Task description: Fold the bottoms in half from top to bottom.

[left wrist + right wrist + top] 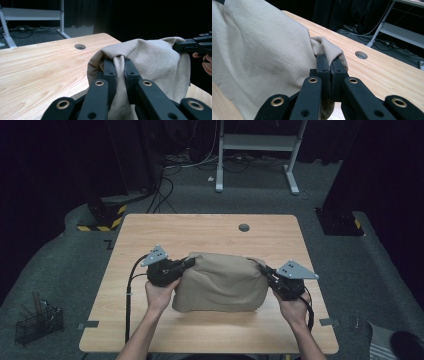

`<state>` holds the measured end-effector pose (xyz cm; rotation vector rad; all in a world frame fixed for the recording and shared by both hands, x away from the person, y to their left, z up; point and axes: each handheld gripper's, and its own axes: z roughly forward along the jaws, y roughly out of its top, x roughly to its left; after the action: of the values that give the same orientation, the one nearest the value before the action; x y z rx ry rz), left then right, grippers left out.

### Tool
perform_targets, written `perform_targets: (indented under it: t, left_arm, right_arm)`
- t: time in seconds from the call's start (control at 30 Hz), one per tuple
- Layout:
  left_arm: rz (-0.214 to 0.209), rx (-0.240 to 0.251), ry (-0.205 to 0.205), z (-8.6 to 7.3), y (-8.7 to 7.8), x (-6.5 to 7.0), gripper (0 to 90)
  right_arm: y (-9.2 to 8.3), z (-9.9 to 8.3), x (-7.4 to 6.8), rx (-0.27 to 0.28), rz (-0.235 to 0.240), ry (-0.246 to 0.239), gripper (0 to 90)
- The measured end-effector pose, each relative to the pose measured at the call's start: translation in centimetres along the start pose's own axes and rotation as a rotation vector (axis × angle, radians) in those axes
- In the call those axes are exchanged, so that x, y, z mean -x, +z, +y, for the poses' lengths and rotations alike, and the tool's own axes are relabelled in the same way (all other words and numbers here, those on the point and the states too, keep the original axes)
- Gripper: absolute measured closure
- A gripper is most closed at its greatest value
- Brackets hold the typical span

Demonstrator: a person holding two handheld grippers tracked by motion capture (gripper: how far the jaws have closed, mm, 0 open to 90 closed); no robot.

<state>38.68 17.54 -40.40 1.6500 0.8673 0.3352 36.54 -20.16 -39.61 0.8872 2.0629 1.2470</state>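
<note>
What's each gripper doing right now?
Left gripper: shut on the cloth.
Right gripper: shut on the cloth's other end.

One beige cloth [220, 282], bunched, centre of table. One light wooden rectangular table [210, 230], with one round grommet hole [244, 227] at the far side. Two black two-jaw grippers: left gripper [189, 263], right gripper [262, 268], each topped by one grey triangular plate. Two hands, left hand [159, 295] and right hand [291, 309], near edge. One black wire basket [37, 322] on the floor, near left. One white metal frame [260, 150], far side. Two black-and-yellow striped bases, far left [102, 215] and far right [340, 222].
</note>
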Motion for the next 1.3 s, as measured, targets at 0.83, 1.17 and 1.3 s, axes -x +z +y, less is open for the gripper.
perform_targets:
  t: [0.83,1.17,1.3]
  left_arm:
    - [0.056,-0.074,-0.052,0.1,3.3,-3.6,83.8]
    - [0.076,-0.095,-0.058,-0.1,4.0,-4.2,83.8]
    - [0.084,-0.107,-0.071,-0.2,4.4,-4.6,83.8]
  right_arm:
    - [4.5,0.4,2.4,-0.084,-0.016,0.06,88.0]
    - [5.8,0.1,2.7,-0.099,-0.031,0.079,88.1]
    - [6.4,0.0,2.8,-0.107,-0.036,0.088,88.1]
